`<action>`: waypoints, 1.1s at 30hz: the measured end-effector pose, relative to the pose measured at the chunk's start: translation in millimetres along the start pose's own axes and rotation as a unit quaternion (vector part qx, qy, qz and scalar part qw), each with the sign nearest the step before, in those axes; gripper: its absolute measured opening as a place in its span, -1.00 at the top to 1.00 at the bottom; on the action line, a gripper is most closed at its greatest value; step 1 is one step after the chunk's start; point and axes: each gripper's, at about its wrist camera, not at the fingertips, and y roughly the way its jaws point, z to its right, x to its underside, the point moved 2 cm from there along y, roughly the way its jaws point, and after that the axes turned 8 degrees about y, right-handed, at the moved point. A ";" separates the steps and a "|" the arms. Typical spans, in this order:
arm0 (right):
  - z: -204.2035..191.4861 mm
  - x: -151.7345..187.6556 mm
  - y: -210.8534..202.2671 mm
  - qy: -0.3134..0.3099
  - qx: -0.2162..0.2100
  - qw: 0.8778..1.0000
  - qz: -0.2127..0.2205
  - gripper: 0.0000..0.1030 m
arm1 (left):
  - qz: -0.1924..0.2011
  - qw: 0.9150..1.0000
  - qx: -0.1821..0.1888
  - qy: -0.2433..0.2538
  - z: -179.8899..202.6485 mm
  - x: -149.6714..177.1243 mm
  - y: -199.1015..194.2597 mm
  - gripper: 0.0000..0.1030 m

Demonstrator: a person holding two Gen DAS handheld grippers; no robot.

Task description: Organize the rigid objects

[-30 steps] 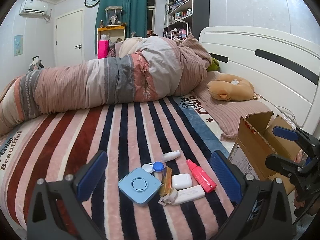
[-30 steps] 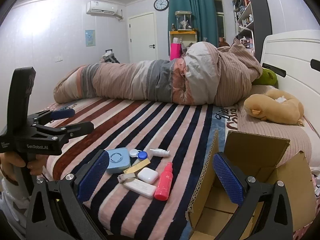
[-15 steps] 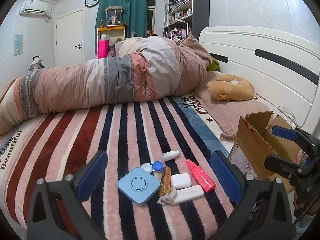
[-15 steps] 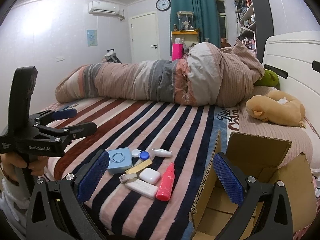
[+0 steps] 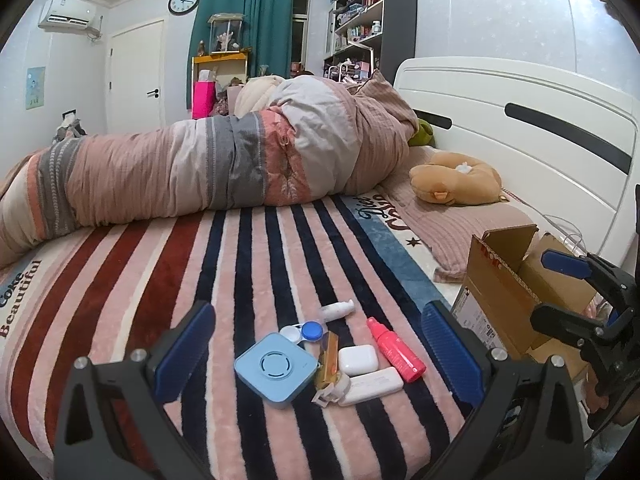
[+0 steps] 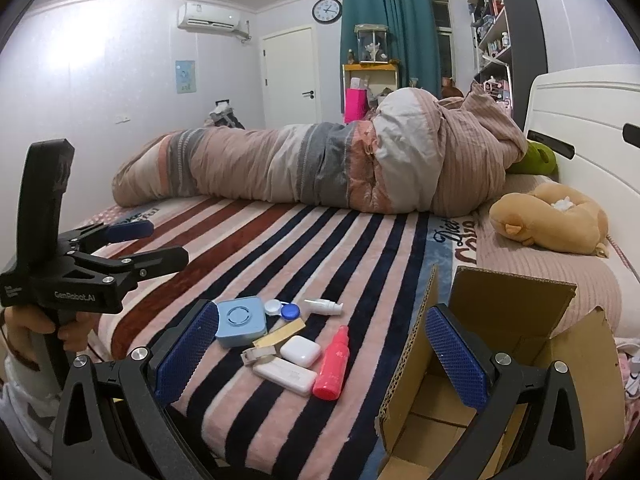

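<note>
- Both tongs are hanging spread apart and gripping nothing: left tongs (image 5: pixel 316 354) are filling the bottom of the left view, right tongs (image 6: pixel 322 350) the bottom of the right view.
- Between the left pads, low in the frame's centre, the small items are lying bunched on the striped bed (image 5: pixel 132 280), likely gathered there for easy picking: blue square case (image 5: pixel 275 369), white earbud case (image 5: pixel 358 359), white flat bar (image 5: pixel 374 385), red spray bottle (image 5: pixel 395 349), amber strip (image 5: pixel 329 360), lens case (image 5: pixel 302 332) and small white bottle (image 5: pixel 337 310).
- At lower right of the right view, the open cardboard box (image 6: pixel 516 344) is sitting just beside the group, flaps up, probably the destination; nothing is showing inside it.
- At the left edge of the right view, a hand (image 6: pixel 30 330) is gripping the left tool's handle, holding it level and pointing across the bed.
- Further up the frame, a rolled quilt (image 5: pixel 224 168) and a plush toy (image 5: pixel 456 178) are lying near the headboard.
- Judging by this, sorting is only beginning.
</note>
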 end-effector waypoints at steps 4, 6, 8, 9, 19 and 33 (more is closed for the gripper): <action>-0.1 0.4 0.4 -0.004 0.006 1.000 -0.001 -1.00 | 0.002 1.000 0.004 -0.003 -2.4 2.4 -1.7 -0.99; -1.7 0.9 0.9 -0.006 0.009 1.000 -0.003 -1.00 | 0.001 1.000 0.003 -0.005 -6.3 4.2 -3.1 -0.99; -3.5 1.9 0.0 -0.008 0.012 1.000 -0.005 -1.00 | 0.000 1.000 0.008 -0.008 -9.6 5.9 -4.2 -0.99; -4.4 2.0 0.1 -0.009 0.014 1.000 -0.006 -1.00 | 0.001 1.000 0.009 -0.008 -11.1 6.4 -4.5 -0.99; -37.0 -8.9 -0.1 -0.050 0.031 0.998 -0.002 -1.00 | 0.020 1.000 0.022 0.001 -33.6 7.7 -7.0 -0.99; -40.5 53.4 158.7 -0.041 0.100 0.978 -0.178 0.16 | -0.034 0.998 0.040 -0.027 -96.6 44.2 56.4 -0.98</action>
